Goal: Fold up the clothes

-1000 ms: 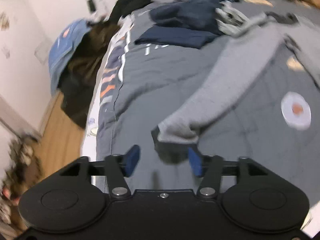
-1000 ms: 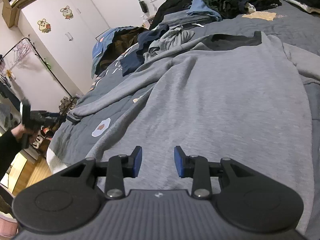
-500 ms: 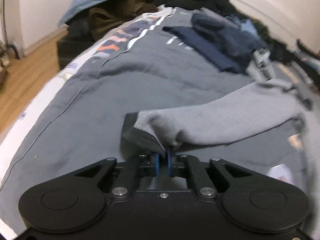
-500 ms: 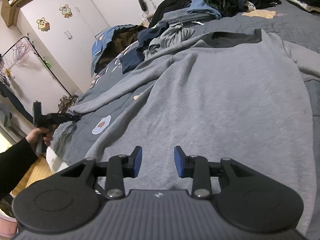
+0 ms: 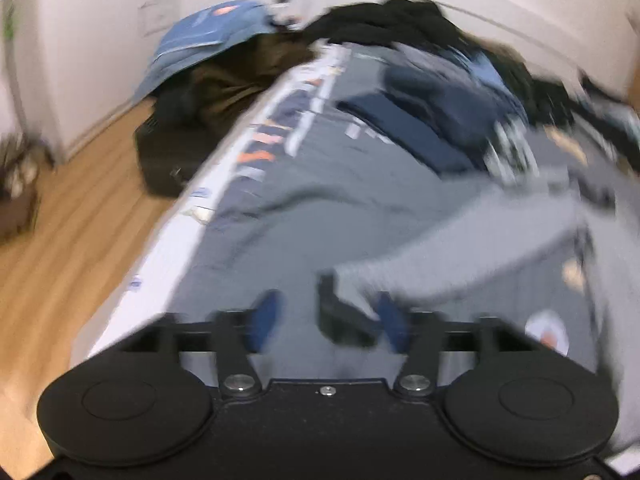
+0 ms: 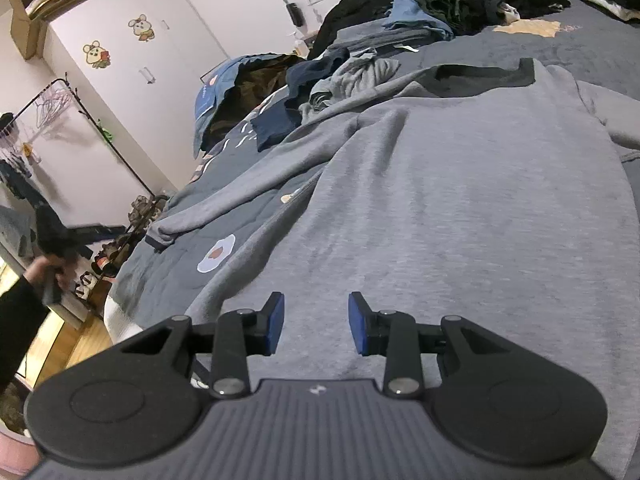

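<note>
Sweatshirt (image 6: 460, 208), grey with a dark collar, lies spread flat on a grey quilt (image 6: 168, 264) covering the bed, one sleeve (image 6: 240, 196) stretched toward the bed's edge. The left gripper (image 5: 328, 320) is opening, its blue pads apart around the sleeve's dark cuff (image 5: 340, 316), not pressing it. The right gripper (image 6: 316, 324) hovers over the sweatshirt's body, jaws apart and empty. Probably best: pinch the cuff cleanly, then carry the sleeve across the chest without dragging the body. No readable writing or brand shows; the left view is blurred.
</note>
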Demonstrator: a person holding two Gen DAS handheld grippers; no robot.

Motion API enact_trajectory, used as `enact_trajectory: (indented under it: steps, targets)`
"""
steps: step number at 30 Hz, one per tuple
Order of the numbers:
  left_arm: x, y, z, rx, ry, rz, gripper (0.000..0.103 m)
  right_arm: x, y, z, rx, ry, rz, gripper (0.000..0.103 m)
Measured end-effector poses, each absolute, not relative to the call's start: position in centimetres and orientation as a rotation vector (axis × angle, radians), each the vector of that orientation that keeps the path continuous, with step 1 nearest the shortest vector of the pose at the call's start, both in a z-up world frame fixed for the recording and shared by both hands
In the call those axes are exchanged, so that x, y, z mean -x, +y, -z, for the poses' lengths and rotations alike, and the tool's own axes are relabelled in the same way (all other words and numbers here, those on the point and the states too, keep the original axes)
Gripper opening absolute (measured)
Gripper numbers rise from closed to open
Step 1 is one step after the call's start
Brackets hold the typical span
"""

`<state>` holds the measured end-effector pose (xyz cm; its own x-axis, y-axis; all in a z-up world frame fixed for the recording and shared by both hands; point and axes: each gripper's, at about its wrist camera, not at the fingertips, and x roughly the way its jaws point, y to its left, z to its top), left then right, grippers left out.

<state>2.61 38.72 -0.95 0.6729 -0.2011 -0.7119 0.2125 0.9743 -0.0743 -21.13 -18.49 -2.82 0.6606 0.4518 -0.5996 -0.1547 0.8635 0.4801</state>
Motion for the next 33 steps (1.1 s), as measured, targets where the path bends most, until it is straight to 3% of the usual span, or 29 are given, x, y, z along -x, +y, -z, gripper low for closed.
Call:
enact_trajectory:
  steps: [1,4,12,14,17,21,24,29,33]
  targets:
    - [-2.2,37.7,2.2,-0.021,0.799,0.254,0.059,21.1,-18.4,2.8,-0.409,0.779,-0.354,0.034]
    - [-2.3,35.5,5.3,-0.047,0.807,0.248,0.044,21.2,-18.2,2.6,-0.404,0.782,-0.357,0.034]
    - [-3.4,31.1,9.1,-0.351,0.654,0.149,0.041,21.0,-17.4,2.1,-0.384,0.779,-0.361,0.034]
    - [-3.4,30.6,9.5,-0.423,0.662,0.175,0.018,20.8,-17.2,2.2,-0.383,0.785,-0.364,0.034]
    - [-4.2,32.7,7.4,-0.232,0.736,0.236,0.006,20.5,-16.9,2.4,-0.378,0.794,-0.366,0.034]
    - [-4.6,37.9,3.2,0.251,0.756,0.343,0.004,20.4,-16.8,2.5,-0.378,0.796,-0.376,0.034]
    - [-4.3,40.1,0.4,0.38,0.745,0.368,0.004,20.4,-16.8,2.5,-0.379,0.799,-0.382,0.034]
    - [-4.1,41.2,-1.9,0.404,0.789,0.384,0.003,20.3,-16.5,2.4,-0.378,0.804,-0.401,0.034]
    - [-4.7,39.1,-0.4,0.24,0.901,0.358,0.003,19.6,-15.6,1.8,-0.351,0.798,-0.425,0.034]
